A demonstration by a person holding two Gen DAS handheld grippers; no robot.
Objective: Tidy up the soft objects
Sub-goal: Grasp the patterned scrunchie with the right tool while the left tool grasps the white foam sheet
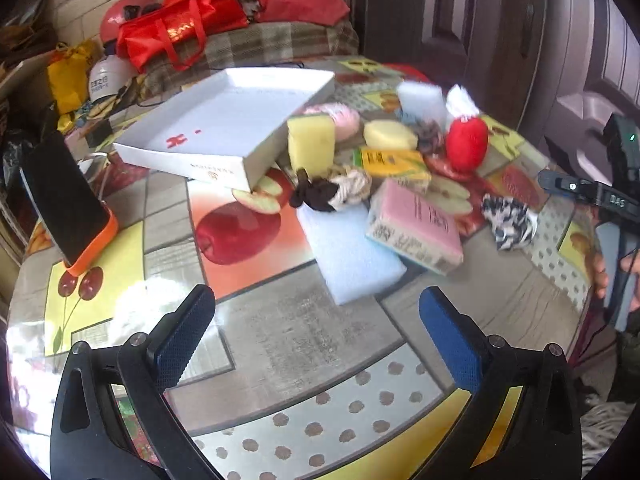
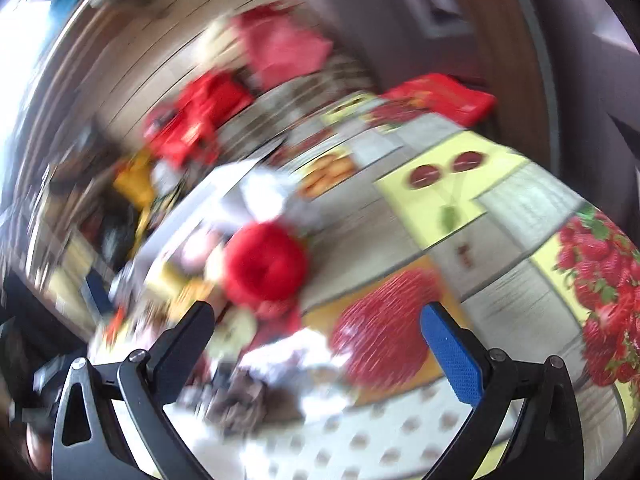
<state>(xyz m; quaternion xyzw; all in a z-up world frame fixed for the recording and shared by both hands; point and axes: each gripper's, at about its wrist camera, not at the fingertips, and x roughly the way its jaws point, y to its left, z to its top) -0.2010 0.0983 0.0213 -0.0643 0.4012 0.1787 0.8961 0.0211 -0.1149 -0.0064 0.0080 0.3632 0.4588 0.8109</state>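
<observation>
In the left wrist view an empty white box lid (image 1: 224,124) lies on the round table, tilted on soft items. Beside it sit a yellow sponge (image 1: 311,142), a pink round pad (image 1: 340,118), a red plush strawberry (image 1: 466,142), a pale blue foam sheet (image 1: 348,252), a pink sponge pack (image 1: 416,226) and scrunchies (image 1: 508,222). My left gripper (image 1: 316,344) is open and empty, short of the foam sheet. The right wrist view is motion-blurred; my right gripper (image 2: 316,344) is open and empty, with the strawberry (image 2: 264,264) ahead.
A phone in an orange case (image 1: 68,204) stands at the table's left. Red bags (image 1: 180,24) and a helmet (image 1: 106,78) sit on a checked couch behind. The right gripper's body (image 1: 616,188) shows at the right edge. A dark door (image 1: 460,20) stands behind.
</observation>
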